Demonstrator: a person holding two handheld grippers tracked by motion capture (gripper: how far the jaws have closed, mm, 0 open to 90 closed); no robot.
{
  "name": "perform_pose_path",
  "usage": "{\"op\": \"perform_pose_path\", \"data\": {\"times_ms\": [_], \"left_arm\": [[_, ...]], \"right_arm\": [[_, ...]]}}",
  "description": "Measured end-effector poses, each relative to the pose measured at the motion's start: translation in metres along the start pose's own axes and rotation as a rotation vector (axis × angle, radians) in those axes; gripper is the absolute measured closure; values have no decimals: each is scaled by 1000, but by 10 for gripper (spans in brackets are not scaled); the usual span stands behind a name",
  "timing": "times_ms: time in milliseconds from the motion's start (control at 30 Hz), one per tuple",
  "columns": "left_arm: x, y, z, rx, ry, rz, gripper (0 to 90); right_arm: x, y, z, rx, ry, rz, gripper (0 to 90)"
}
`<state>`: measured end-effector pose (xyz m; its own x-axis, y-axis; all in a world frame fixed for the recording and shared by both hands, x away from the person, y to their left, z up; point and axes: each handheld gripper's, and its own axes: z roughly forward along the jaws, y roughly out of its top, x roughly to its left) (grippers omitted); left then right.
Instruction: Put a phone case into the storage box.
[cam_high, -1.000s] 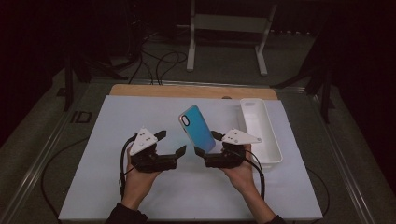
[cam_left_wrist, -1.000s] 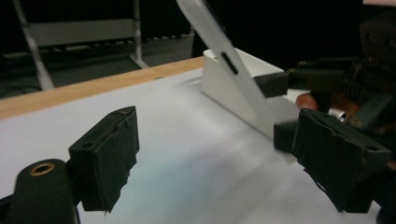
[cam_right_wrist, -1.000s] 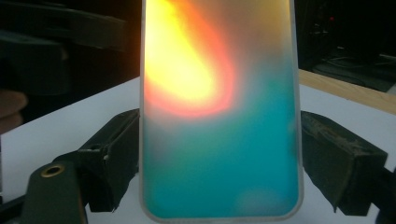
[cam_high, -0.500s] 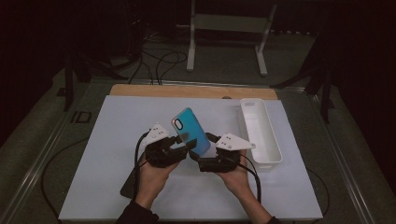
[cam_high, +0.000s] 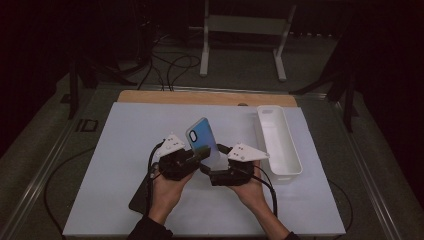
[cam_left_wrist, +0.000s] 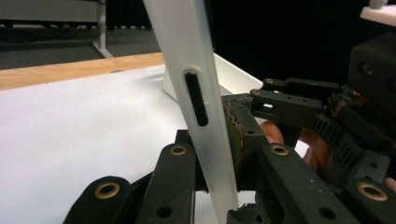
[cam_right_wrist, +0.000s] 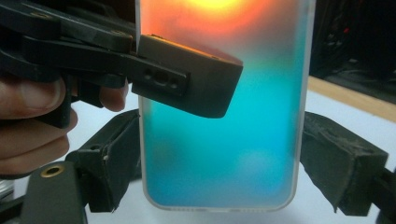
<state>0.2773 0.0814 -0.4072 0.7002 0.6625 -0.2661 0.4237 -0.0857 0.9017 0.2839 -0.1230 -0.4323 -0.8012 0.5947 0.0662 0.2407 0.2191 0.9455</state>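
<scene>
Phone case (cam_high: 202, 142): held above the white mat (cam_high: 120, 165) between the two grippers, near the middle of the table; the blue-to-orange back is seen in the right gripper view (cam_right_wrist: 224, 116), the pale side edge with its dark slot in the left gripper view (cam_left_wrist: 196, 98).
Left gripper (cam_high: 192, 156): its jaws have just been closing and are now clamped on the case, one pad on the coloured back and one on the other face.
Right gripper (cam_high: 216, 162): its jaws are set wide across the lower end of the case, gripping it by its two side edges.
White tray (cam_high: 285, 150): lies on the mat to the right, well apart from the case.
Step in hand: judged to be a handover or joint hold, both grippers being on the case.
Next move: one grip is likely to be eased off while the other holds firm, so that no slip is allowed.
Long axis: nearly upright, leaning away from the person and to the left.
Pointing: camera cut-out end is uppermost; the lower end is toward the right gripper.
</scene>
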Motion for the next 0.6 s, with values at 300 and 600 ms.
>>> {"op": "perform_pose_path", "data": {"times_ms": [300,600], "left_arm": [[1,-1,-3,-3,45,12,856],[3,-4,-7,-13,63,35,857]], "right_arm": [[1,-4,5,110,34,-47,111],[-11,2,-7,81,24,3,110]]}}
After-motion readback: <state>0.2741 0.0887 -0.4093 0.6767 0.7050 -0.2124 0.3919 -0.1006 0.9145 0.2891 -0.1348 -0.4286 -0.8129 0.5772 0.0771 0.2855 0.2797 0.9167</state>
